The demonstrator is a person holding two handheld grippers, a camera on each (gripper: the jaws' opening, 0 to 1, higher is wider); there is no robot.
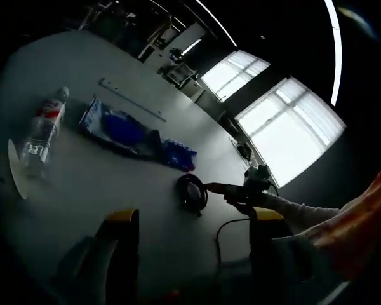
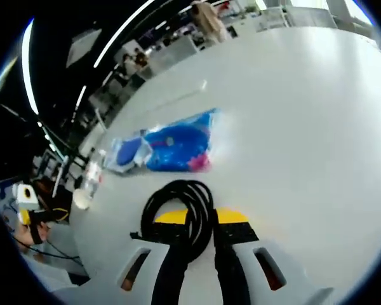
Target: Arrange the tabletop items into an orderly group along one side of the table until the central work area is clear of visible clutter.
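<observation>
No lettering reads clearly anywhere, so labels stay a matter of colour: the plastic bottle (image 1: 43, 127) lies on its side on the white table (image 1: 114, 190), wearing a red and white label with blurred print. It looks clear, and what is inside cannot be told. Beside it lie the blue packets (image 1: 117, 127), crinkled and shiny, with a smaller dark blue pack (image 1: 179, 154) at their end, touching or nearly so.

In the right gripper view the right gripper (image 2: 201, 244) is clamped on a coil of black cable (image 2: 178, 206), its yellow-tipped jaws pressed in on the loop, which rests on the table just short of the packets.

In the left gripper view the left gripper (image 1: 193, 219) hangs above the table with its jaws standing wide apart, nothing between them. A long thin strip (image 1: 132, 98) lies further back on the table.
</observation>
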